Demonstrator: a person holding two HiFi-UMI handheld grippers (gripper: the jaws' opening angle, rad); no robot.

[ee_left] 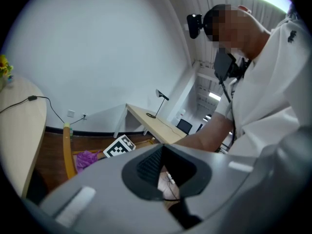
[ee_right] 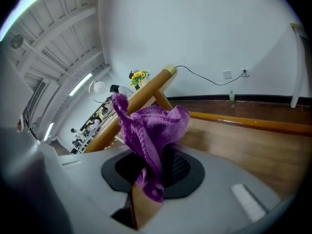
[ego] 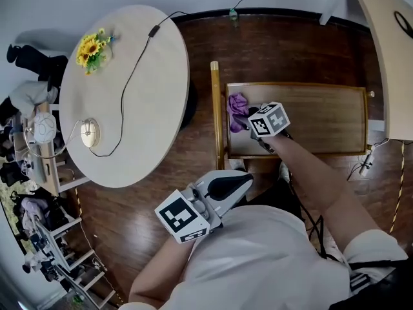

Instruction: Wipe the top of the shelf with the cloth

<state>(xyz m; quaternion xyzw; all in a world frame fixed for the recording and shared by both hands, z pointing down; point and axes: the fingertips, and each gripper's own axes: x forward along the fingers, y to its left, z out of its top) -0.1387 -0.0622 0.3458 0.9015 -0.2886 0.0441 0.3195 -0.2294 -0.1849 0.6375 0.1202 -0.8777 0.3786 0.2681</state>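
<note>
The purple cloth lies bunched at the left end of the wooden shelf top. My right gripper reaches over the shelf's near edge and is shut on the cloth. In the right gripper view the cloth stands up in folds from between the jaws of the right gripper, just above the shelf top. My left gripper is held back near the person's body, off the shelf, jaws together and holding nothing. The left gripper view shows that gripper, with the cloth far beyond it.
A wooden rail runs along the shelf's left end. A round pale table stands to the left, with flowers, a mouse and a cable. A light desk stands at the upper right. The floor is dark wood.
</note>
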